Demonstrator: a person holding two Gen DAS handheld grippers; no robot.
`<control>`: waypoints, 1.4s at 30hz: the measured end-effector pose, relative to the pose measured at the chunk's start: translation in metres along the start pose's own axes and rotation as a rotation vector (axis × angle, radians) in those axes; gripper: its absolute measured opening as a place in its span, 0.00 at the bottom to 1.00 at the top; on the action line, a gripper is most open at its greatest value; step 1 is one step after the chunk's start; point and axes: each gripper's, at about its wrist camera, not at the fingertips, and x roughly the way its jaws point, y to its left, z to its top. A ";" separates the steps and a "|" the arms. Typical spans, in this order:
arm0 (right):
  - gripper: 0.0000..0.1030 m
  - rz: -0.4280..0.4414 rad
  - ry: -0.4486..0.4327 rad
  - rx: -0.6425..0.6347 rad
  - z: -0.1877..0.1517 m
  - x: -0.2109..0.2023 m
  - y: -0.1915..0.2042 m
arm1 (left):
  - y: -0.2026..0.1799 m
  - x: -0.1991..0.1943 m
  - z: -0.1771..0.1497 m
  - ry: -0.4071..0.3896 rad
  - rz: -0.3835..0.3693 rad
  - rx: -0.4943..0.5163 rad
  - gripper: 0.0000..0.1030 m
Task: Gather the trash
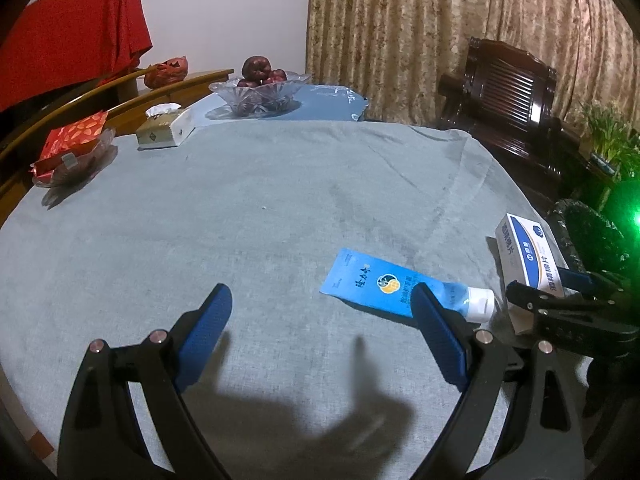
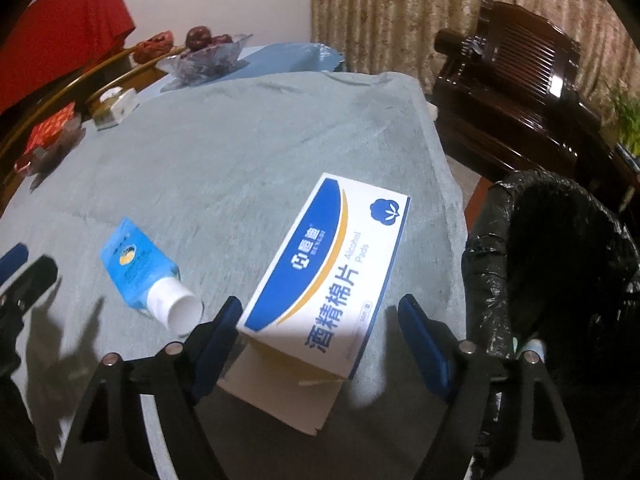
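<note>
Two blue-padded fingers of the right gripper [image 2: 320,312] fill the bottom of the right wrist view, one on each side of the near end of one white-and-blue alcohol pads box [image 2: 328,276]. Its left finger sits right at the box's corner, while a clear gap shows between the box and the right finger, so the jaws stand wide and grip nothing. The gripper tilts steeply down at the counter [image 2: 240,152], which is draped in a grey-green cloth.

One blue tube [image 2: 138,268] with a white cap lies flat on the cloth just left of the box, cap toward the camera and apart from the box. One bin lined with a black bag [image 2: 560,264] stands off the counter's right edge, its mouth open, near the box.

From the left wrist view, the left gripper [image 1: 322,300] hangs above bare cloth, jaws spread wide and empty, angled downward. Its right finger overlaps the tube in the picture; whether it touches I cannot tell.

At the far side of the counter sit one glass bowl of dark red fruit [image 1: 260,88], one tissue box [image 1: 164,130] and one glass dish holding a red packet [image 1: 72,152]. Beyond the counter, one dark wooden chair [image 1: 508,92] stands before patterned curtains [image 1: 440,20], and one red cloth [image 1: 76,24] hangs at upper left.
</note>
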 end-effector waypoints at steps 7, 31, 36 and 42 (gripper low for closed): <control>0.64 -0.001 -0.007 0.007 -0.002 0.005 0.001 | 0.001 0.000 0.001 0.000 -0.001 -0.007 0.86; 0.56 0.082 -0.086 0.037 0.002 -0.041 -0.053 | -0.093 0.032 0.006 0.030 -0.062 0.043 0.86; 0.56 0.097 -0.088 0.044 0.002 -0.040 -0.053 | -0.097 0.047 0.006 0.069 -0.013 0.049 0.86; 0.55 0.107 -0.084 0.043 0.002 -0.038 -0.050 | -0.080 0.046 0.000 0.097 0.021 0.006 0.86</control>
